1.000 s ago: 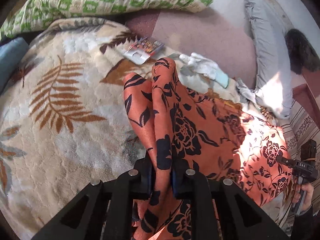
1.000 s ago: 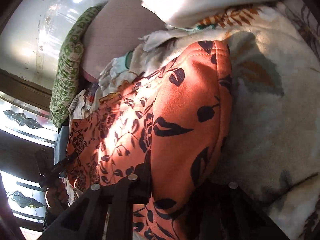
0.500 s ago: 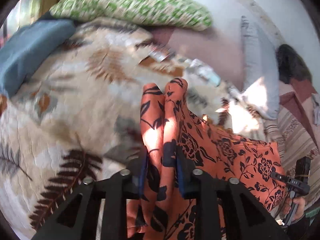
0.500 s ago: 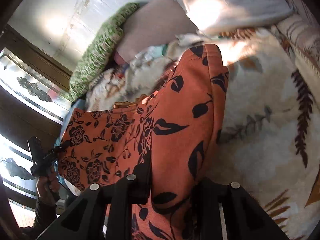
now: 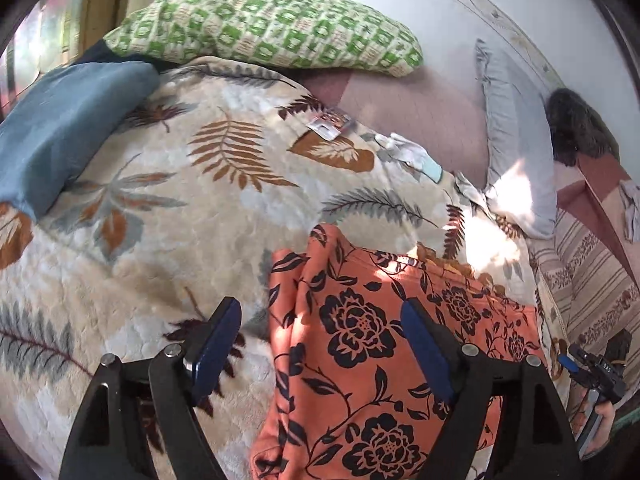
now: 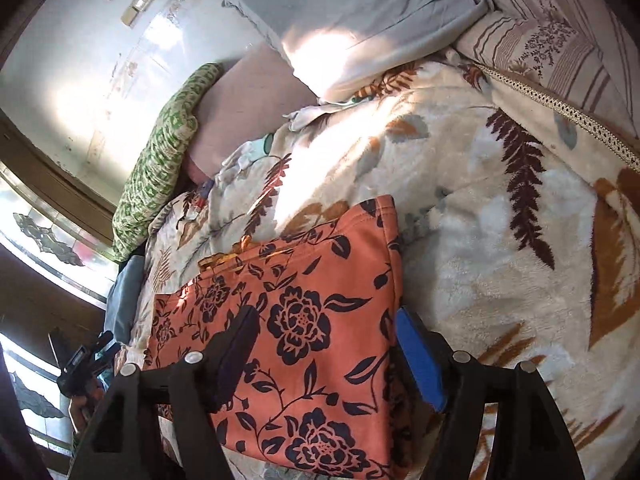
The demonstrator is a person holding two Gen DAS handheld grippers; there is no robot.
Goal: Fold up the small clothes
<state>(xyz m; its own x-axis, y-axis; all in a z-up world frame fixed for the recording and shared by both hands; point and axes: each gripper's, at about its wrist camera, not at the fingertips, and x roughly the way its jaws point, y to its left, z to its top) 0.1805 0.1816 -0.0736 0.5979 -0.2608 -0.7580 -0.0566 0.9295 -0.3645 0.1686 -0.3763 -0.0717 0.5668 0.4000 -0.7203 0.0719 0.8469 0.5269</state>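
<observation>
Both tools are opening, released: the left tool (image 5: 320, 344) and right tool (image 6: 324, 352) straddle the orange floral garment (image 5: 384, 360) lying on the blanket (image 5: 160, 208).

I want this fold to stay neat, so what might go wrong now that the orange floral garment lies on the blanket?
1. The left gripper and right gripper are opening just above the orange floral garment; a pad could snag the cloth when lifting away.
2. The leaf-print blanket is plush and uneven, so the fold may slump.
3. The garment's far left corner looks bunched, so layers may sit misaligned.
</observation>
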